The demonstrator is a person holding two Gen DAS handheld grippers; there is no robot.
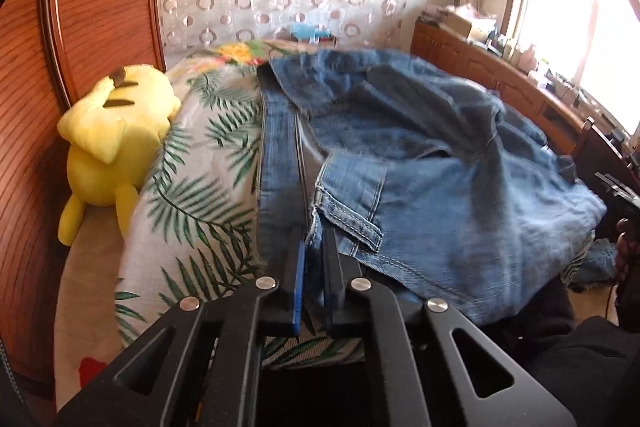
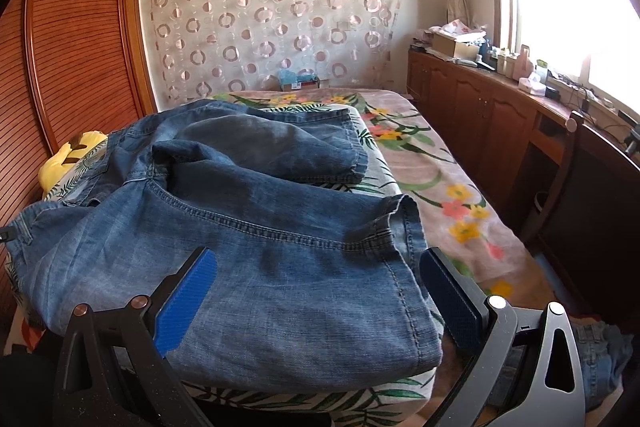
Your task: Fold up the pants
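A bed (image 2: 440, 163) with a leafy floral cover holds crumpled jeans (image 2: 248, 227). The left gripper (image 1: 314, 247) is pinched on the waistband, probably to lift it; the right gripper (image 2: 320, 291) hangs open over a leg.

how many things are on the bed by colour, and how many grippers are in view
blue: 1, the jeans
yellow: 1, the plush toy
black with blue pads: 2, the left gripper, shut on the waistband edge of the jeans, and the right gripper, open over a leg
total: 4
All rest on or hang over the floral bedspread.
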